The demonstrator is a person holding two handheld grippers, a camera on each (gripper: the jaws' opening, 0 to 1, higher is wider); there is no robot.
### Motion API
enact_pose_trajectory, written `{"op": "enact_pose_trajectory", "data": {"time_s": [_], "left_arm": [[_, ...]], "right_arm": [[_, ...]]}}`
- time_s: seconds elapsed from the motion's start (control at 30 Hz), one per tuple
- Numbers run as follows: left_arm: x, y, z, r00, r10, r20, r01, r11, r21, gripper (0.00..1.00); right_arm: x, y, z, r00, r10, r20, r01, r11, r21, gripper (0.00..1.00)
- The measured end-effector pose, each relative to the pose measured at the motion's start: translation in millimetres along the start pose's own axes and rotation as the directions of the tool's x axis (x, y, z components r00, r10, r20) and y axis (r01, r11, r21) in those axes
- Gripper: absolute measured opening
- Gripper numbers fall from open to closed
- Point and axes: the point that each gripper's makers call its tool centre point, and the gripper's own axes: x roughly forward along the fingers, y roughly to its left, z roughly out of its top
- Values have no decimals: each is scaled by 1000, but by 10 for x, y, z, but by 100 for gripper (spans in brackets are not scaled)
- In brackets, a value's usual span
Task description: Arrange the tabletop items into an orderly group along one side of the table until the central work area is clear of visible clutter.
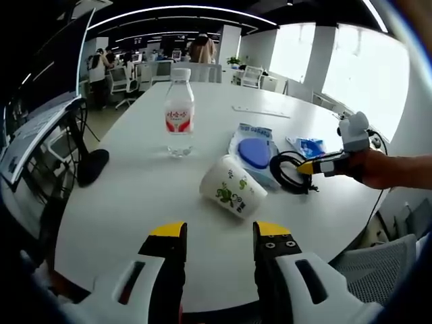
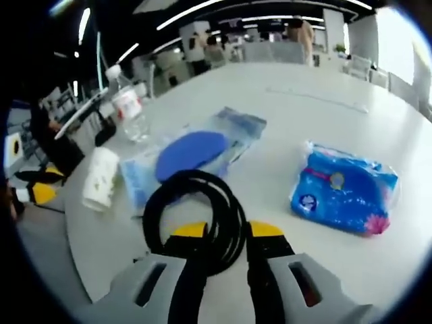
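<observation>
Right tongs (image 2: 221,233) grip the black cable coil (image 2: 192,216) (left tongs (image 1: 219,233) agape).

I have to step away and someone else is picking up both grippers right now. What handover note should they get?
Right gripper: shut on the coiled black cable.
Left gripper: open, empty, facing the tipped paper cup.
On the white table: upright water bottle, blue round pad on its plastic bag, blue tissue pack.
Done: nothing grouped yet.
Left: set the cable down along one side, then bring the cup, bottle, pad and tissues beside it.
</observation>
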Motion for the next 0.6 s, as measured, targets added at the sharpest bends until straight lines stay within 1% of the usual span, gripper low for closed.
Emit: {"op": "enact_pose_trajectory", "data": {"time_s": [0.07,0.13,0.2,0.27,0.5,0.57,0.6], "left_arm": [[-3,1,1,1000,1,1,-1,1000,-2,38],[-3,-3,-1,1000,1,0,-1,1000,0,38],[-3,-4,-1,1000,0,1,0,1000,-1,38],[-3,-5,-2,1000,0,1,0,1000,-5,38],[1,-16,6,1000,0,3,0,1000,0,38],[6,-18,1,1000,-1,1,1,1000,-1,38],[5,-18,2,1000,-1,1,1,1000,-1,38]], "right_arm": [[-14,2,25,1000,-8,9,8,1000,2,10],[-49,4,44,1000,-21,14,21,1000,-1,6],[-62,-4,67,999,-14,29,14,1000,7,6],[-91,15,78,999,-6,39,6,1000,1,5],[-201,-15,95,997,4,73,-3,1000,-13,5],[-238,-22,60,998,-8,65,11,999,-46,5],[-261,-17,55,997,-8,70,11,999,-45,5]]}}
